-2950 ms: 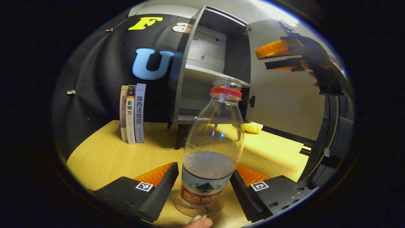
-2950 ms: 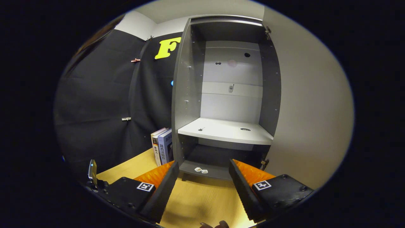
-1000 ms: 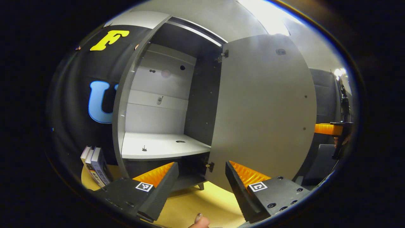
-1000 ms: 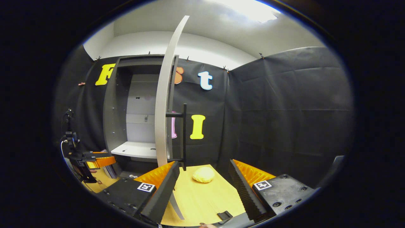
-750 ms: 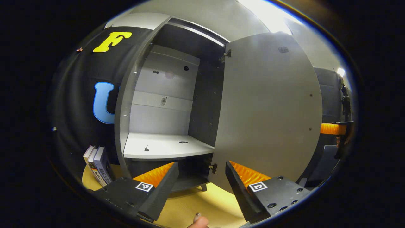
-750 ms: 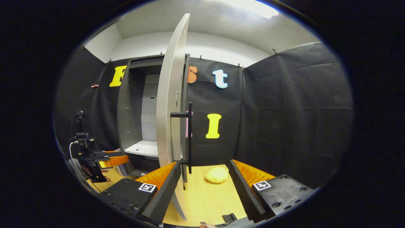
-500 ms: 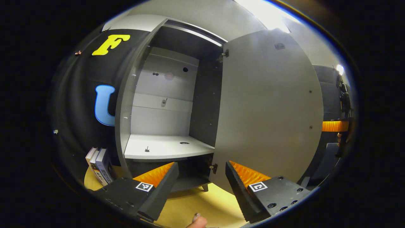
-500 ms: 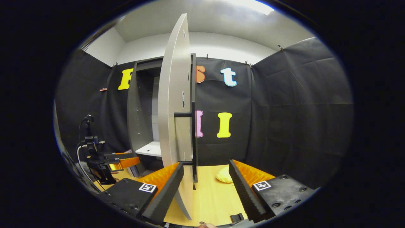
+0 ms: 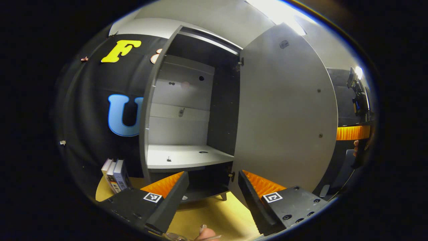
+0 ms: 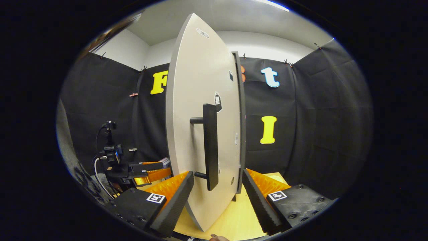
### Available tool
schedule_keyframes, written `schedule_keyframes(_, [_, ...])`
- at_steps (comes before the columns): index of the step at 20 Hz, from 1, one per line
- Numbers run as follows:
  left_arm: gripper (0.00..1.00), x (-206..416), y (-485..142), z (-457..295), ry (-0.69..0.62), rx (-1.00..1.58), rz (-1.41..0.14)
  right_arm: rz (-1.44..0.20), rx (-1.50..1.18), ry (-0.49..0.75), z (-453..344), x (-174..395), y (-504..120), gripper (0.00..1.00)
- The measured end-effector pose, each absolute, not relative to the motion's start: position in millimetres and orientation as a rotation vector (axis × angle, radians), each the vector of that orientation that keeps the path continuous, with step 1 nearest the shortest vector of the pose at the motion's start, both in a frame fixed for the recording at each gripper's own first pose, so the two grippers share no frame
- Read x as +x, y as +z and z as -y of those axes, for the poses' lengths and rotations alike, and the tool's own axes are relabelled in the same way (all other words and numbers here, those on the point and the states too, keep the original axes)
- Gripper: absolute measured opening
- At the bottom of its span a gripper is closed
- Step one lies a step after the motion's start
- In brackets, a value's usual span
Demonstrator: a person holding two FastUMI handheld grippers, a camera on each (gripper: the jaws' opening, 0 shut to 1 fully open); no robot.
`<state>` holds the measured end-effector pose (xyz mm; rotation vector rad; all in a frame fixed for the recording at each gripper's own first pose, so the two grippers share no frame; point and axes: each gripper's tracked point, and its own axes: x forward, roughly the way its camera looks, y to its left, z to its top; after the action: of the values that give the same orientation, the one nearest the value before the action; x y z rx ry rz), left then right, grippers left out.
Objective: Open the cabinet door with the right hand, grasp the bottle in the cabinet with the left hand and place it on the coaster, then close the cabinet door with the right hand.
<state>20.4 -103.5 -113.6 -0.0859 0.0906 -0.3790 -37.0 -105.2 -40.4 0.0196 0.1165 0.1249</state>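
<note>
Change: the flat grey cabinet door (image 10: 200,134) swung further shut than a second ago | right gripper (image 10: 216,190) spread, straddling door edge, not pinching | left gripper (image 9: 212,190) spread, empty | closing step underway, I judged.

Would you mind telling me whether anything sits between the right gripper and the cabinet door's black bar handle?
Nothing visible does: the right gripper is open just below the grey cabinet door, with the black bar handle directly ahead.

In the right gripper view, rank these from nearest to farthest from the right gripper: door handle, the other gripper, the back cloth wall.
From the right gripper:
1. Door handle, on the cabinet door straight ahead, just above the fingers.
2. Left gripper, low on the left, beyond the door's edge.
3. Cloth wall, at the back.
</note>
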Motion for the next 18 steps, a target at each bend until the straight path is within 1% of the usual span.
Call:
schedule_keyframes(3, [0.94,8,-114,75,-0.345,-0.072,-0.107,-0.115,0.044,0.172,77,-20,-46,0.95])
schedule_keyframes(7, [0.95,-5,-102,37,-0.289,-0.115,-0.116,-0.098,0.04,0.23,30,4,-53,0.95])
schedule_keyframes(8, [0.92,-8,-98,28,-0.275,-0.122,-0.113,-0.111,0.046,0.245,19,7,-58,0.95])
schedule_keyframes(9, [0.95,-10,-93,21,-0.264,-0.123,-0.108,-0.121,0.053,0.264,10,10,-62,0.96])
schedule_keyframes(11, [0.95,-15,-86,9,-0.238,-0.107,-0.101,-0.126,0.054,0.285,-2,11,-67,0.96])
schedule_keyframes(13, [0.94,-20,-83,1,-0.213,-0.083,-0.108,-0.134,0.038,0.279,1,11,-72,0.96])
schedule_keyframes(15, [0.94,-23,-80,0,-0.197,-0.064,-0.116,-0.129,0.014,0.243,9,16,-74,0.98])
schedule_keyframes(18, [0.95,-28,-76,9,-0.185,-0.055,-0.105,-0.087,-0.008,0.204,26,25,-73,0.98])
